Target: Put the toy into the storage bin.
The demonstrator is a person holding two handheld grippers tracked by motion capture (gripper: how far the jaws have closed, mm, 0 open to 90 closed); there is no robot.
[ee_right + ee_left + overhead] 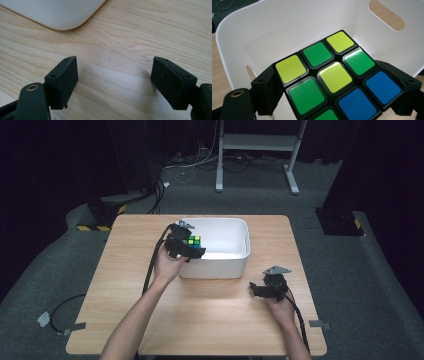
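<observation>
Colourful cube (gripper-held) over bin

Black left gripper, grey three-cornered top plate, black trailing cable

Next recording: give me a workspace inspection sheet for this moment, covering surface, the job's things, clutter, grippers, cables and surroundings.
Surface: light wooden table, bare apart from the job's things.
Job's things: puzzle cube with yellow, green and blue stickers, held over the open white bin; the bin stands at the table's far middle.
Clutter: nothing seen on the table.
Grippers: left gripper shut on the cube at the bin's near-left rim; right gripper open, nothing between its jaws, low over bare wood near the bin's corner.
Cables: one black cable trails from each gripper along the forearm; loose cables on the floor.
Surroundings: grey carpet, dark curtains, a white frame behind the table.
</observation>
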